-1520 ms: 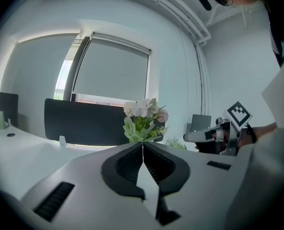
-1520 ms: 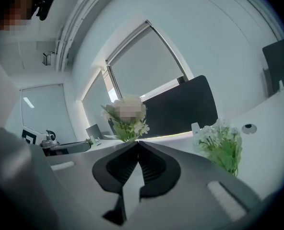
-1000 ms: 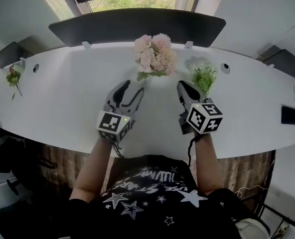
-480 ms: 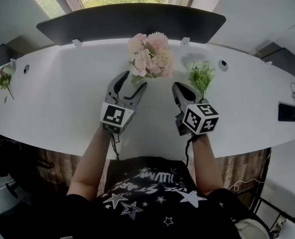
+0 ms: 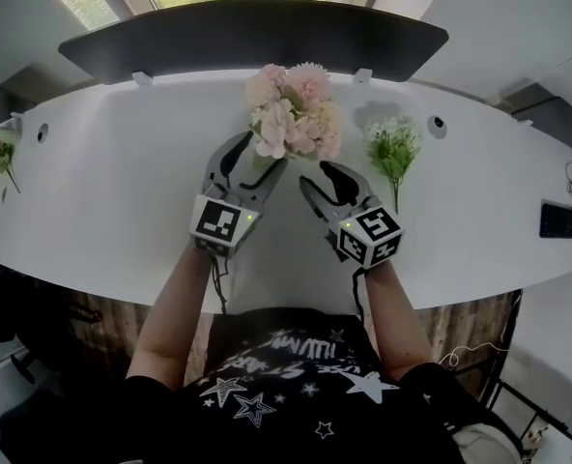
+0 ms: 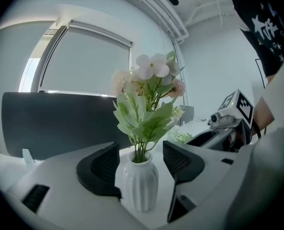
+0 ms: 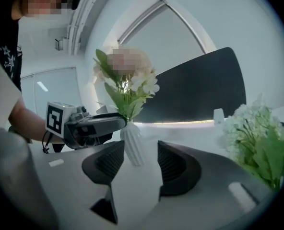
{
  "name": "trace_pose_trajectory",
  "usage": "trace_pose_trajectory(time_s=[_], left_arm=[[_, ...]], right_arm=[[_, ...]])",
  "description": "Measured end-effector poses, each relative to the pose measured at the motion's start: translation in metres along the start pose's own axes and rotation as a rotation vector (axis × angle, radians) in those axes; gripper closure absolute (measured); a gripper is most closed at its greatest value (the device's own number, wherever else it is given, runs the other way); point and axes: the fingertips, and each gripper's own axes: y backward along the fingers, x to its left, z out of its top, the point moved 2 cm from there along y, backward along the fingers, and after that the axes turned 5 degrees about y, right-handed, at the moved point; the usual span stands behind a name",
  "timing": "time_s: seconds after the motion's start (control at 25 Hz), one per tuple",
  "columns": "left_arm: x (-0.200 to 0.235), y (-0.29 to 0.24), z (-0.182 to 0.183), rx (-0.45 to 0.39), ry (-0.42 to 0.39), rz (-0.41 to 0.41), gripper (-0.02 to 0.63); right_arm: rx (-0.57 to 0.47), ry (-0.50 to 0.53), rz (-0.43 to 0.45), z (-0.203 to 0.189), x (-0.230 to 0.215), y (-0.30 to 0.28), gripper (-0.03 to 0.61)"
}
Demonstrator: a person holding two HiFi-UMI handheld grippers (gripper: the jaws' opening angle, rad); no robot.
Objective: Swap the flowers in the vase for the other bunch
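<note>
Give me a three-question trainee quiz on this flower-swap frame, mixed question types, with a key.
1. True or false: the white bunch stands in the vase.
2. What stands between the jaws of the left gripper? A vase, B white bunch, C nothing.
3. What colour are the flowers in the vase?
Key: 1 false, it lies on the table. 2 A; the jaws, which have just been opening, stand apart, off it. 3 pink.

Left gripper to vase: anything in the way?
Nothing visible. The left gripper has its jaws apart, they have just been opening, and the white vase already stands between them, not gripped. The pink bunch rises above the jaws.
</note>
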Motion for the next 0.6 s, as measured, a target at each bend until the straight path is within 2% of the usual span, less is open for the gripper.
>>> trace_pose_trajectory(time_s=[0.08,0.28,0.6], left_arm=[[0.000,-0.001,-0.001,0.006,0.001,-0.015,0.342],[0.006,-0.003,-0.001,0.012,0.025,-0.002,0.342],[0.007,-0.005,0.003,0.001,0.015,-0.027,0.342]], right_arm=[[0.011,0.050,0.040,-0.003,0.007,-0.013,0.344],[0.027,0.113,0.079,-0.015,0.014,-0.048,0.247],[0.037,0.158,0.135,-0.019,0.019,-0.081,0.233]])
